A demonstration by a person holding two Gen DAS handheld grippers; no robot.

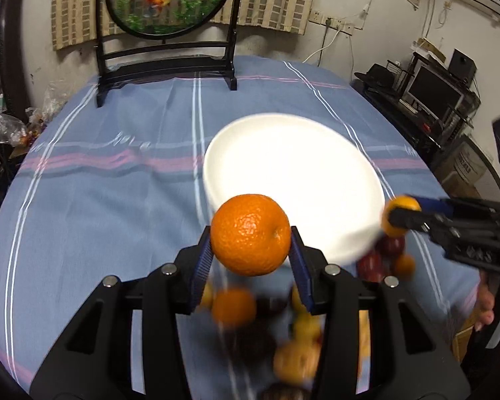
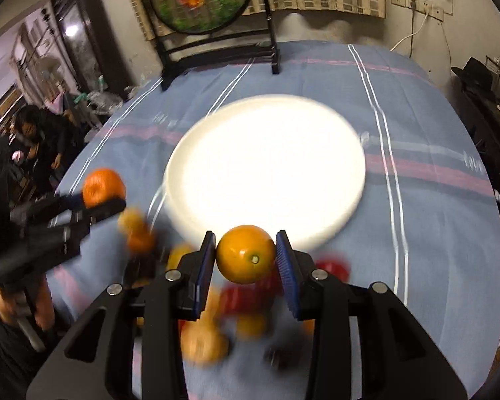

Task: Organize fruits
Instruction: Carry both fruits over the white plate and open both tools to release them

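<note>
Oranges lifted in both grippers

Pinched between the blue jaws of the left gripper [image 1: 251, 248]: a large orange [image 1: 250, 234], raised clear of the tabletop [image 1: 100, 200] at the near rim of the white plate [image 1: 293, 180]. Clamped the same way in the right gripper [image 2: 245, 256]: a smaller yellow-orange fruit [image 2: 245, 254], also off the cloth. Blurred below, near the front edge: a heap of loose fruit [image 1: 283, 340], orange, yellow and dark red.
</note>
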